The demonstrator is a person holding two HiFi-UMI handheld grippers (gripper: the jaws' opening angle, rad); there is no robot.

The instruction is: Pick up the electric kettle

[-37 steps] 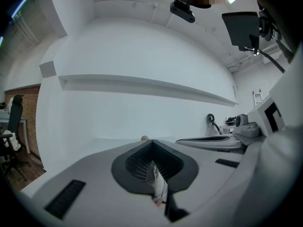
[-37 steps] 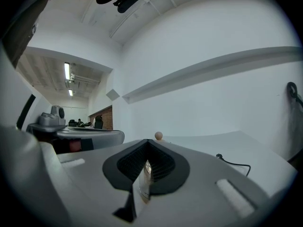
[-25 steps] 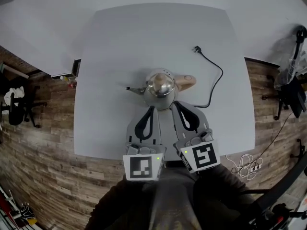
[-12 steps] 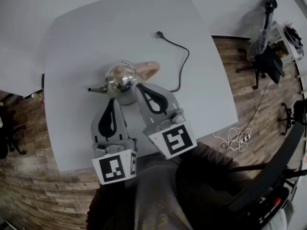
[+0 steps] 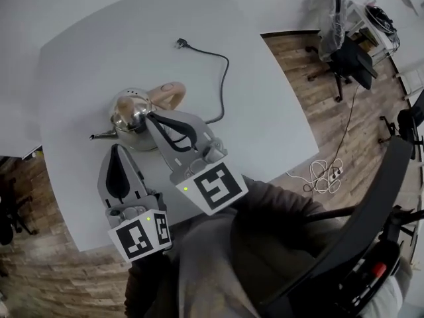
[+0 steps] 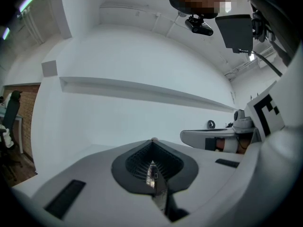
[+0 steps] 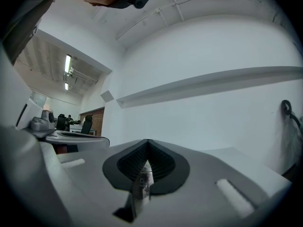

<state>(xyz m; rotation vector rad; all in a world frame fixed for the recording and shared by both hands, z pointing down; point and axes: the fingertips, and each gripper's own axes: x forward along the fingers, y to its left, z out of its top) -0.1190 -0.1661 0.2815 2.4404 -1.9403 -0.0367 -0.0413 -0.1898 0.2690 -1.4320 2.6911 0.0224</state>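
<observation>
Kettle look: electric kettle [image 5: 126, 112] with a rounded, shiny metal body that mirrors the room.
Kettle spout: thin curved spout [image 5: 98, 136], pointing to the left edge of the head view.
Kettle handle: pale tan handle [image 5: 167, 95] on the side opposite the spout.
Kettle place: upright on the white counter [image 5: 265, 111], in its left part, near the person's edge.
Kettle as container: lid on top, inside hidden, so contents impossible to tell.
Cord: black cord [image 5: 224, 78] lying in a curve on the counter to the right of the kettle, ending in a plug [image 5: 180, 43] beyond the kettle, plugged into nothing.
Left tool [image 5: 116, 149]: clenched, jaws pressed together with nothing between them, tip just beside the kettle on the person's side, apart from it.
Right tool [image 5: 150, 116]: clenched and empty as well, tip over the kettle's right side below the handle in the head view; touching or only above, not possible to tell.
Around: wooden floor [image 5: 291, 65] to the right of the counter.
</observation>
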